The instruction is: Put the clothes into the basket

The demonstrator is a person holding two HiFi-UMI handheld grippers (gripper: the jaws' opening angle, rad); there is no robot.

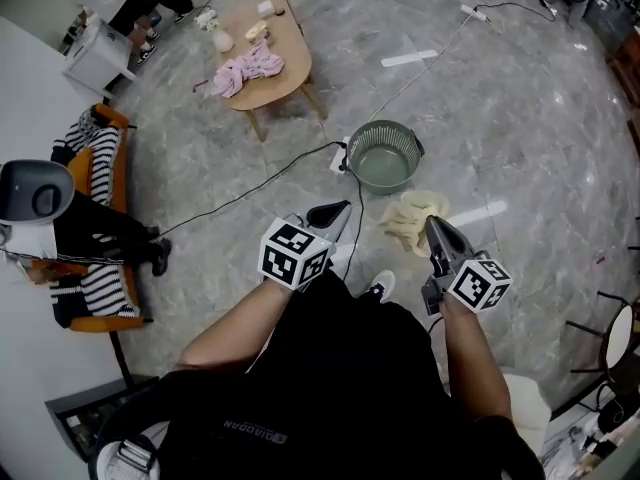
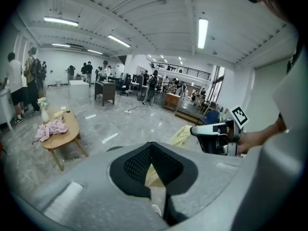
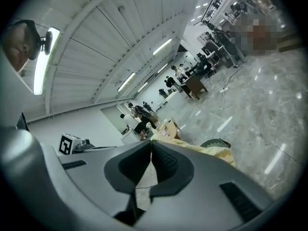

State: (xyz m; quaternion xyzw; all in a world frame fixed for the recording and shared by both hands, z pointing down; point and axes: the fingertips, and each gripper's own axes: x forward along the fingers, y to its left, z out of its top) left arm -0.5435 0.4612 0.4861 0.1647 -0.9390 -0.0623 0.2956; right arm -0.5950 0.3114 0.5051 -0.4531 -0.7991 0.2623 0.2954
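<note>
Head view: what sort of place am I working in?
Probably a big open lab or workshop hall: polished grey floor crossed by a cable, strip light overhead, people standing round desks at the far end.

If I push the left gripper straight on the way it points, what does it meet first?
Probably the basket: in the head view the left gripper aims at its near rim. The yellow cloth is close on its right, and depth is unclear.

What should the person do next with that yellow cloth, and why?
Probably move the right gripper forward over the green basket: its jaws are shut on the yellow cloth, which hangs beside the basket, not yet above it.
</note>
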